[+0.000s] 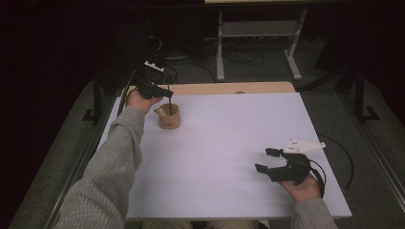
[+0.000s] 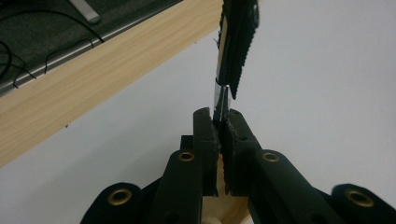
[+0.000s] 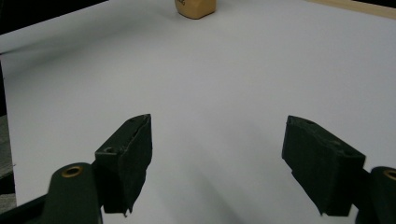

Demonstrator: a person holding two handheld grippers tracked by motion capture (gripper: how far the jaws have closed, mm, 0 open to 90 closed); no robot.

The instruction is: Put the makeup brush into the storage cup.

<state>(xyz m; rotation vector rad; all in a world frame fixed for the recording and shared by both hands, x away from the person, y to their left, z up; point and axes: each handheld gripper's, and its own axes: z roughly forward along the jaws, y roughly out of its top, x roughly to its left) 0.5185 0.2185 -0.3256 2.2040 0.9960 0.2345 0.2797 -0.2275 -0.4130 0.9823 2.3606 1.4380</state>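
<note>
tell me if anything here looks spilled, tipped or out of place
Nothing stands out. The tan cup stands upright on the white table, with no spill around it. The left gripper holds a thin dark tool dipping into the cup; the right gripper rests open, apart.

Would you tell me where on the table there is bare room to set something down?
The white table top is bare between the tan cup and the right gripper, and along the far right side. Only the far left corner is crowded, where the left gripper holds a thin tool over the cup.

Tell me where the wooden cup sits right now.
In the high view the wooden cup stands far left on the white table, near its wooden back edge, right under the left claw.
</note>
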